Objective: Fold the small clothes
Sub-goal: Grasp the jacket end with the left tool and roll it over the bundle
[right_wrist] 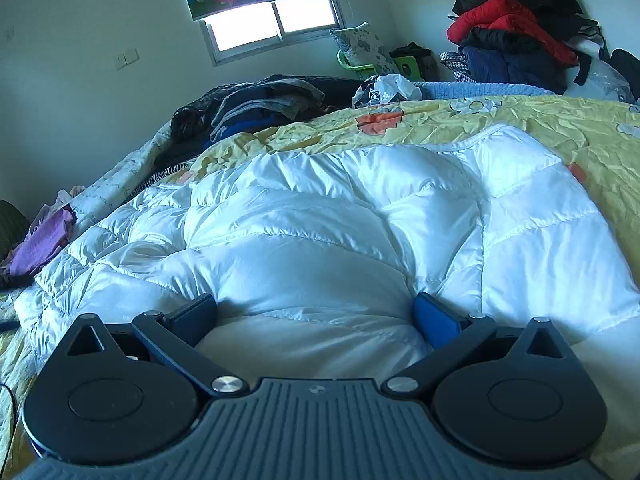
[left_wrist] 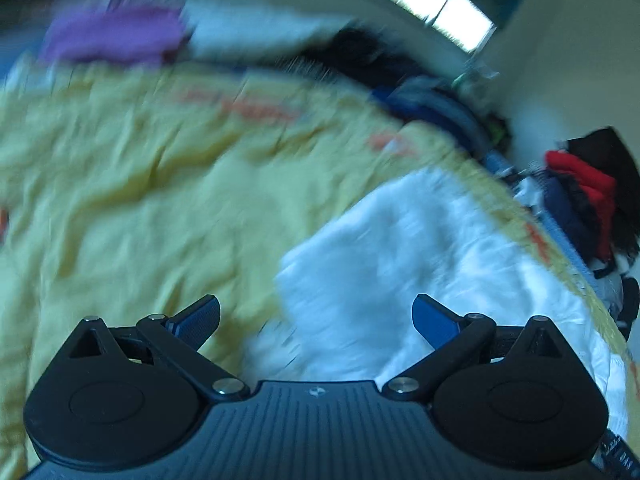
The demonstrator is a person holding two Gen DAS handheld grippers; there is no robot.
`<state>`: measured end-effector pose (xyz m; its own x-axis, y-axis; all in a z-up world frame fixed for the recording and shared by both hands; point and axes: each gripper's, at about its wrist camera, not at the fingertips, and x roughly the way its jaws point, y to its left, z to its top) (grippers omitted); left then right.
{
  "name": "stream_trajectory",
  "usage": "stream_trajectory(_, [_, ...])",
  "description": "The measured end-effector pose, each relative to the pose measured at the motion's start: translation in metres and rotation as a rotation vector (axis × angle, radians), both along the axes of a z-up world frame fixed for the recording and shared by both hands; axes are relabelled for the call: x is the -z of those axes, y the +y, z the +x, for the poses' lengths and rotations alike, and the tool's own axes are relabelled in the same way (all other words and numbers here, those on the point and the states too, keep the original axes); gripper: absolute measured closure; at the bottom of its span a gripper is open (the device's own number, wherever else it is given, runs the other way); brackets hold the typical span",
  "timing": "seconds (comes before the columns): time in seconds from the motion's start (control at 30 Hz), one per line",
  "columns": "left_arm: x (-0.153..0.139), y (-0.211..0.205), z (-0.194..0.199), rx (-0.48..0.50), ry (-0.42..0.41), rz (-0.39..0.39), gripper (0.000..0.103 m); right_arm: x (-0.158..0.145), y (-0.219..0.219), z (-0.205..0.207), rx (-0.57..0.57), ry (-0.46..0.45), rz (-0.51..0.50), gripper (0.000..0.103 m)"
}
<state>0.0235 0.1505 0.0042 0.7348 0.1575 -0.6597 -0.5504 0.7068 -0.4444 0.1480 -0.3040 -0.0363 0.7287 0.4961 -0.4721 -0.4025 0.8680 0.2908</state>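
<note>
A white quilted puffy garment [right_wrist: 328, 216] lies spread on the yellow bedspread [right_wrist: 560, 124]. My right gripper [right_wrist: 316, 312] is open, its blue pads [right_wrist: 434, 318] pressed against a bulge of the white fabric that sits between them. In the blurred left wrist view the same white garment [left_wrist: 420, 248] lies to the right and ahead. My left gripper [left_wrist: 316, 316] is open and empty, over the garment's left edge and the yellow bedspread [left_wrist: 140, 184].
A purple garment [left_wrist: 116, 36] lies at the far left of the bed; it also shows in the right wrist view [right_wrist: 40, 244]. Dark clothes [right_wrist: 256, 104] are heaped at the bed's far side. A pile of red and dark jackets [right_wrist: 516, 28] stands at the right.
</note>
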Motion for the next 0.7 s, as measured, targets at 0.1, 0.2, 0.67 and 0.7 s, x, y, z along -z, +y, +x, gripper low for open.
stream_trajectory(0.1, [-0.001,-0.001,0.007,-0.005,-0.013,0.020,0.000,0.000,-0.001,-0.001,0.003,-0.004,0.004,0.003])
stream_trajectory(0.2, [-0.002,0.002,0.024,0.025,-0.010,-0.033,0.005,0.001,-0.001,-0.002,0.005,-0.007,0.007,0.003])
stream_trajectory(0.67, [-0.063,-0.040,0.030,0.245,-0.124,0.022,0.086,0.001,-0.002,-0.004,0.007,-0.005,0.026,0.003])
stream_trajectory(0.7, [-0.073,-0.052,0.029,0.276,-0.145,0.071,0.086,0.001,-0.002,-0.004,0.008,-0.005,0.029,0.003])
